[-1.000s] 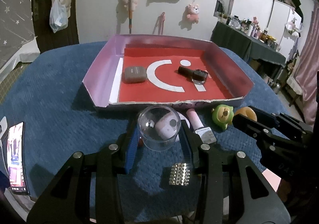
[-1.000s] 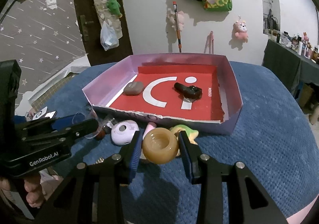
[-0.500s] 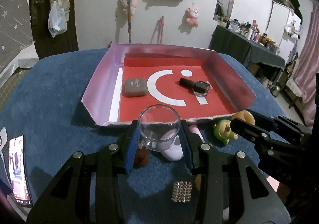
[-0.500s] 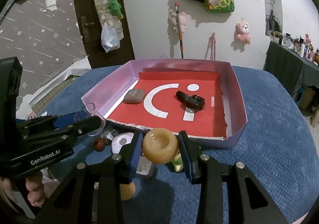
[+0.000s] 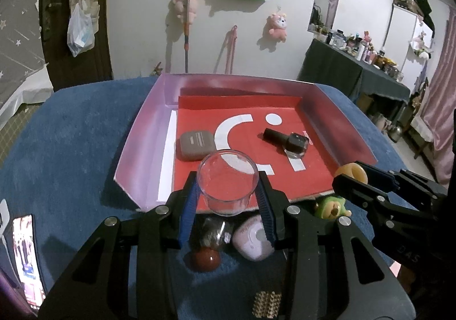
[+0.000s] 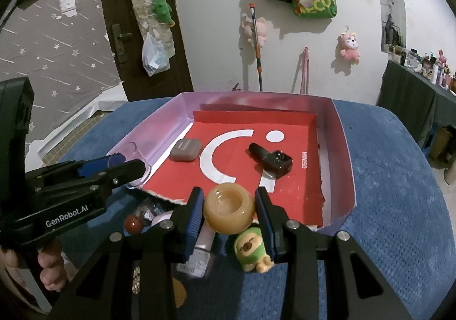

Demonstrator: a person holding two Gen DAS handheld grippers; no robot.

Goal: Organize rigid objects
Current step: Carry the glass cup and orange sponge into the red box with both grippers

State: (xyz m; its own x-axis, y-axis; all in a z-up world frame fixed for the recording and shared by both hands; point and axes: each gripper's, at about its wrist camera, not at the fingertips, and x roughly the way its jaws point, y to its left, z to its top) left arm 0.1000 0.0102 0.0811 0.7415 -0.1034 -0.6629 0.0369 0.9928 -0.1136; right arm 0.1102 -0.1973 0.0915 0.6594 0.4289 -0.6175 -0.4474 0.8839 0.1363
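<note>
My left gripper (image 5: 227,191) is shut on a clear plastic cup (image 5: 228,177), held upright over the near edge of the red-floored box (image 5: 142,149). My right gripper (image 6: 229,211) is shut on a tan, bowl-shaped ring (image 6: 229,211), just above the box's near rim. Inside the box lie a grey-brown case (image 5: 195,144) and a black watch (image 5: 287,140). On the blue cloth below the grippers sit a green plush toy (image 6: 252,248), a pale pink round case (image 5: 253,240), a dark red ball (image 5: 205,260) and a pink bottle (image 6: 199,251).
A phone (image 5: 27,257) lies at the cloth's left edge, and a studded gold piece (image 5: 266,304) lies near me. The left gripper (image 6: 136,167) shows at the left of the right wrist view, with a person's hand (image 6: 52,266) under it. A dark table with bottles (image 5: 356,69) stands at the right.
Both grippers moved forward and slightly up toward the box, carrying the cup and the ring. The loose items on the cloth now lie below and behind the fingertips.
</note>
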